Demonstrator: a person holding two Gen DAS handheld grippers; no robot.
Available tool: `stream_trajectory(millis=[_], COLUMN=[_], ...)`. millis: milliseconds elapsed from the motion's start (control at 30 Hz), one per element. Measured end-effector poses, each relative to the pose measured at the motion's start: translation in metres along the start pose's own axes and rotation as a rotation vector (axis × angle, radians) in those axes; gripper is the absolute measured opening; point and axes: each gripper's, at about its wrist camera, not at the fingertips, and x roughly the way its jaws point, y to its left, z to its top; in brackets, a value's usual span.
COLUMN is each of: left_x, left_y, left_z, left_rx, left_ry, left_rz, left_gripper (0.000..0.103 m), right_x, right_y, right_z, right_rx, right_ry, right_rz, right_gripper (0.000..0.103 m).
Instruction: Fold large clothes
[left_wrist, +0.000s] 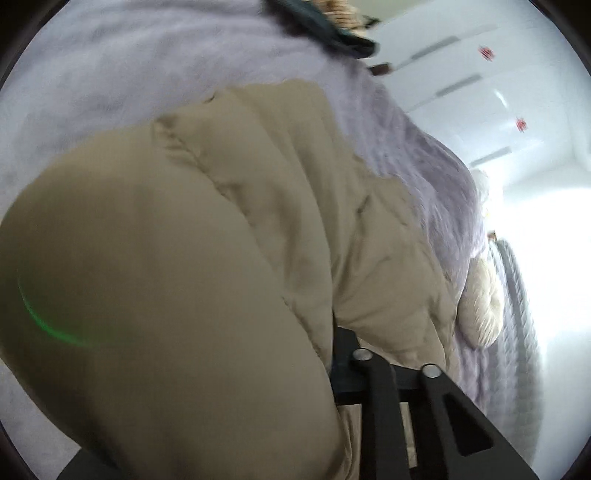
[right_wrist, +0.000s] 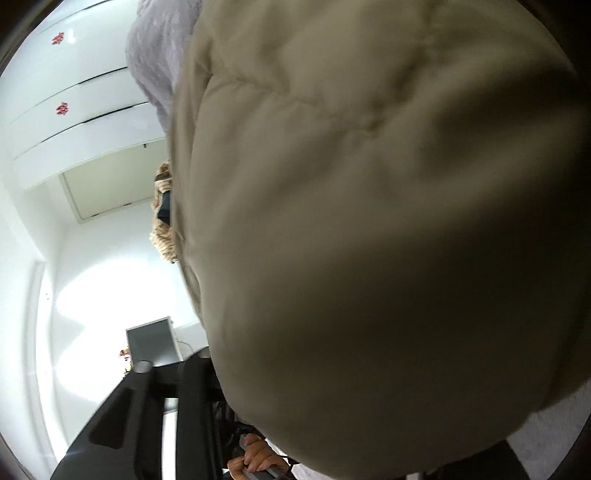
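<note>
Two grippers lift one puffy beige jacket off a lavender bed.

Both grippers appear clamped on the jacket, though fabric hides the fingertips: the left gripper (left_wrist: 369, 373) shows only its black linkage at the lower centre of its frame, with cloth bunched against it, and the right gripper (right_wrist: 177, 380) likewise at its lower left. The jacket (left_wrist: 229, 229) billows across most of both views, probably held up by an edge so a fold can be carried over. The left view alone shows where it rests, on the fuzzy lavender blanket (left_wrist: 110, 74), with a cream cushion (left_wrist: 480, 306) at right and dark clothing (left_wrist: 332, 33) at the top. The right view alone shows the person's hand (right_wrist: 258, 461) at the bottom, a grey monitor (right_wrist: 151, 343) and white cabinets (right_wrist: 74, 92) at upper left.
</note>
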Motion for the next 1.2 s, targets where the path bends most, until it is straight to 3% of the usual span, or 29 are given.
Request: stream_trajectory(millis=[67, 133, 333, 467, 633, 867, 933, 967, 1000, 1033, 1200], left_x=[-0.010, -0.025, -0.069, -0.109, -0.153, -0.159, -0.158, -0.157, -0.158, -0.161, -0.178], left_y=[-0.020, -0.036, -0.045, -0.023, 0.031, 0.067, 0.070, 0.069, 0.069, 0.070, 0.074], left_z=[-0.002, -0.006, -0.028, -0.069, -0.129, -0.172, -0.174, -0.173, -0.172, -0.173, -0.179], left_rx=[0.110, 0.197, 0.255, 0.242, 0.131, 0.121, 0.098, 0.088, 0.079, 0.079, 0.083], left_ry=[-0.023, -0.044, -0.021, 0.033, 0.132, 0.199, 0.214, 0.217, 0.223, 0.225, 0.269], left_rz=[0.033, 0.039, 0.032, 0.027, 0.026, 0.080, 0.105, 0.120, 0.148, 0.197, 0.272], left_gripper=[0.021, 0.021, 0.021, 0.021, 0.021, 0.021, 0.028, 0.039, 0.057, 0.063, 0.065], right_x=[-0.005, -0.014, -0.047, -0.075, -0.114, -0.122, -0.126, -0.128, -0.129, -0.131, -0.138], right_y=[0.006, 0.013, 0.015, -0.002, -0.036, -0.072, -0.073, -0.071, -0.069, -0.066, -0.047], right_z=[-0.005, -0.011, -0.043, -0.077, -0.129, -0.152, -0.155, -0.155, -0.156, -0.157, -0.162], right_rx=[-0.029, -0.056, -0.104, -0.096, -0.061, -0.014, -0.011, -0.010, -0.007, -0.003, 0.011], right_ry=[0.001, 0.000, 0.040, 0.073, 0.106, 0.111, 0.111, 0.110, 0.109, 0.103, 0.084], right_rz=[0.006, 0.016, 0.016, 0.005, -0.016, -0.071, -0.090, -0.097, -0.113, -0.133, -0.252], right_gripper=[0.025, 0.023, 0.022, 0.022, 0.022, 0.025, 0.028, 0.030, 0.031, 0.034, 0.050])
